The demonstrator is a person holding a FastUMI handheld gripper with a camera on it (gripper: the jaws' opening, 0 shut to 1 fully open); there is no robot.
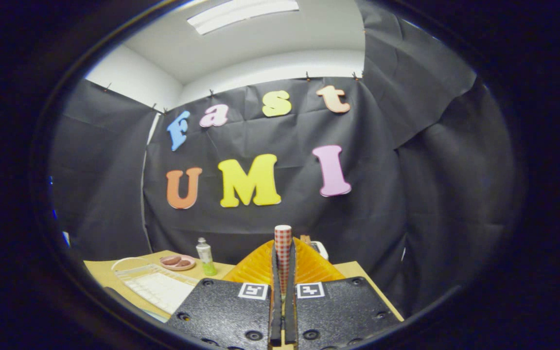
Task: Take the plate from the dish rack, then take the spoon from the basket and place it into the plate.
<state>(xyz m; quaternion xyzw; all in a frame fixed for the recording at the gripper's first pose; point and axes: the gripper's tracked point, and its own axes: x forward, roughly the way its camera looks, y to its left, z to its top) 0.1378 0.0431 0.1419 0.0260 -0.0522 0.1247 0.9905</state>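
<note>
The spoon [283, 253] is standing upright low in the middle of the frame, its red-and-white checked handle sticking up from between the fingers of the gripper [283, 291]. The two fingers are sitting narrow, almost together, and both are pressing on the handle from either side, so the tool is holding the spoon. The bowl end of the spoon is hidden between the fingers and cannot be made out.

Just behind the spoon the orange ribbed plate [260, 270] is spreading out to both sides, its rim rising like a fan beyond the fingertips; whether the spoon is touching it cannot be told.

To the left of the plate, on the tan table [100, 272], a small bottle [205, 256] with a green base is standing upright. Left of the bottle a pink dish [178, 262] is lying flat with two brown pieces in it. Nearer, in the lower left of the frame, a pale see-through rack or tray [156, 287] is resting on the table.

Something white [320, 249] is peeking out beyond the right edge of the plate, too small to identify.
</note>
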